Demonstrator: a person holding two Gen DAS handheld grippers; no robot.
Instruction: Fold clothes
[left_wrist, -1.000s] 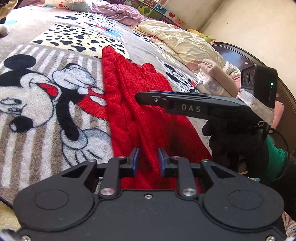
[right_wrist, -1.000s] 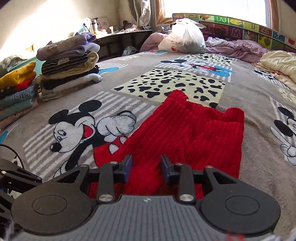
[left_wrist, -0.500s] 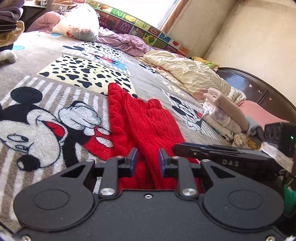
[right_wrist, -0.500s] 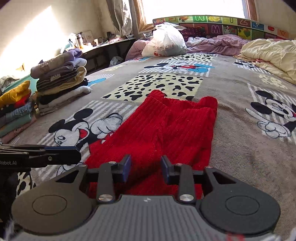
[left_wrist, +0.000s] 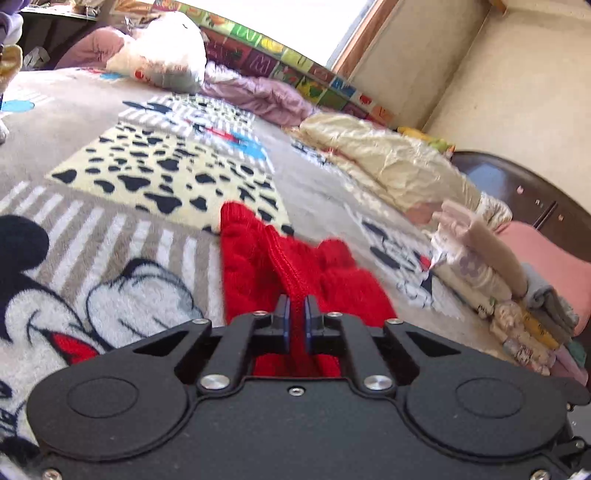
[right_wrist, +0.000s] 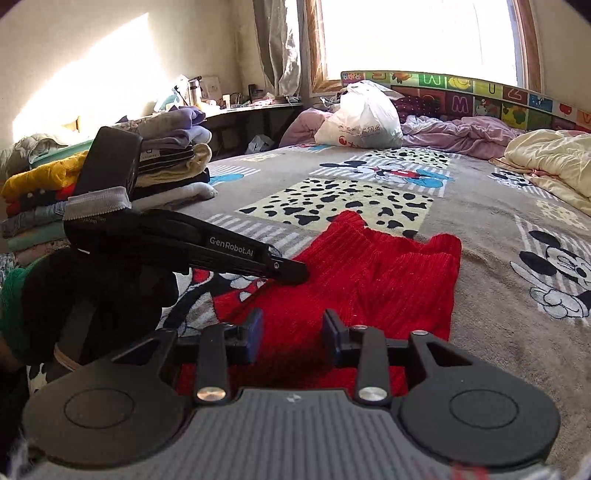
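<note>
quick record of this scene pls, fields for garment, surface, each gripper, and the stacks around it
garment: red knit sweater, partly folded, lying flat
surface: cartoon-print blanket on a bed
left gripper: shut, pinching a raised ridge of the sweater
right gripper: jaws apart above the sweater's near edge, nothing between the pads
folded stack: at the blanket's left edge in the right wrist view
second folded stack: at its right edge in the left wrist view

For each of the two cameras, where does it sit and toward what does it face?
Left wrist: on the left gripper, pinching a ridge of the red knitted sweater, facing the dark wooden headboard.
Right wrist: on the right gripper, jaws apart, above the sweater's near edge, facing the window; the left gripper and a black-gloved hand show.
Shared: sweater, cartoon-mouse blanket, white plastic bag.
</note>
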